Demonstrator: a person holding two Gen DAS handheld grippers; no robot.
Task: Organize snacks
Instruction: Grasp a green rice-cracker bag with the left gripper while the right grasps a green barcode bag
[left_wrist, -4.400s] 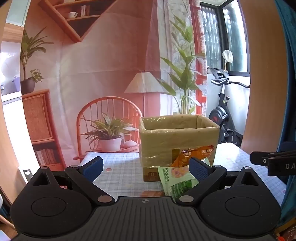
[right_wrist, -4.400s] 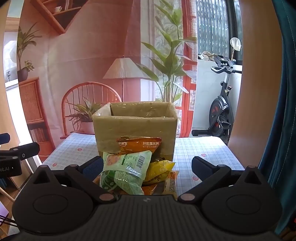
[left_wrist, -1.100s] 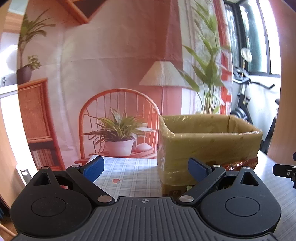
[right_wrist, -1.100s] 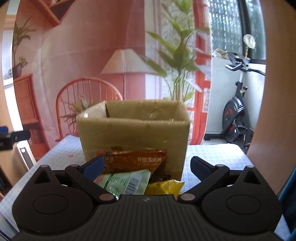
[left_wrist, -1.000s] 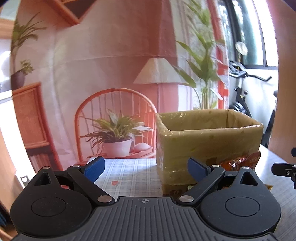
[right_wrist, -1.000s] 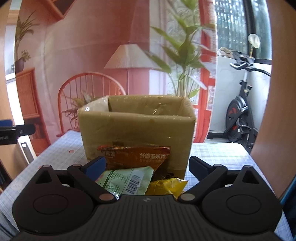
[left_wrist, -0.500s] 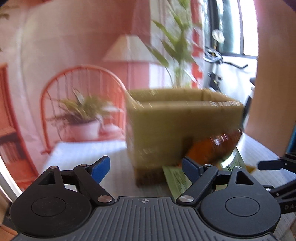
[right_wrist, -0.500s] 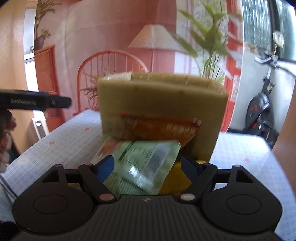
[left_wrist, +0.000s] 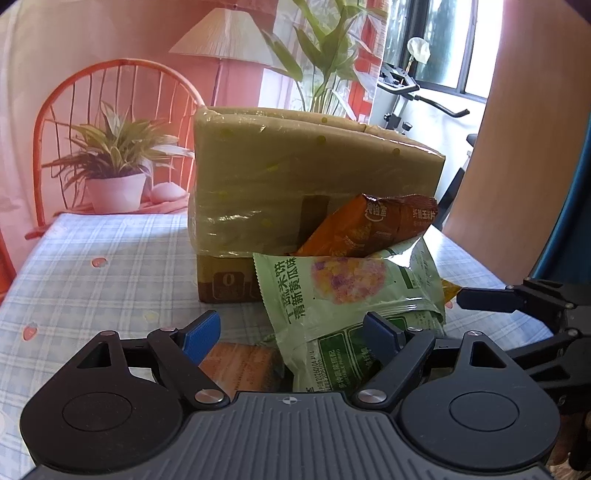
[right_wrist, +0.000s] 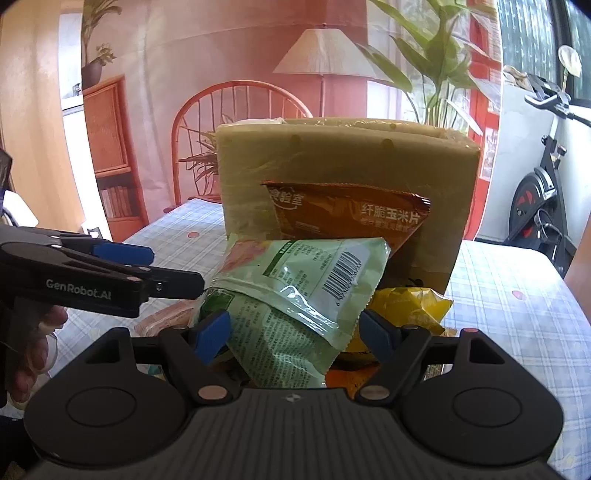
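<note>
A pile of snack bags lies on the checked tablecloth (left_wrist: 92, 266) in front of a tape-wrapped cardboard box (left_wrist: 295, 177). A light green bag (left_wrist: 351, 291) lies on top, an orange-brown corn chip bag (left_wrist: 373, 229) leans on the box, and a brown packet (left_wrist: 243, 365) lies low. My left gripper (left_wrist: 291, 332) is open, its fingers either side of the pile's near edge. In the right wrist view my right gripper (right_wrist: 295, 332) is open around the green bag (right_wrist: 306, 273), with a yellow bag (right_wrist: 410, 306) behind and the box (right_wrist: 343, 155) beyond.
A potted plant (left_wrist: 114, 166) and an orange wicker chair (left_wrist: 110, 81) stand behind the table at the left. An exercise bike (right_wrist: 543, 177) stands at the right. The left gripper's arm (right_wrist: 92, 273) reaches in from the left in the right wrist view.
Both grippers have dropped and moved in close to the snack pile. The bags now sit between the open fingers of each. The left gripper swung right toward the pile.
</note>
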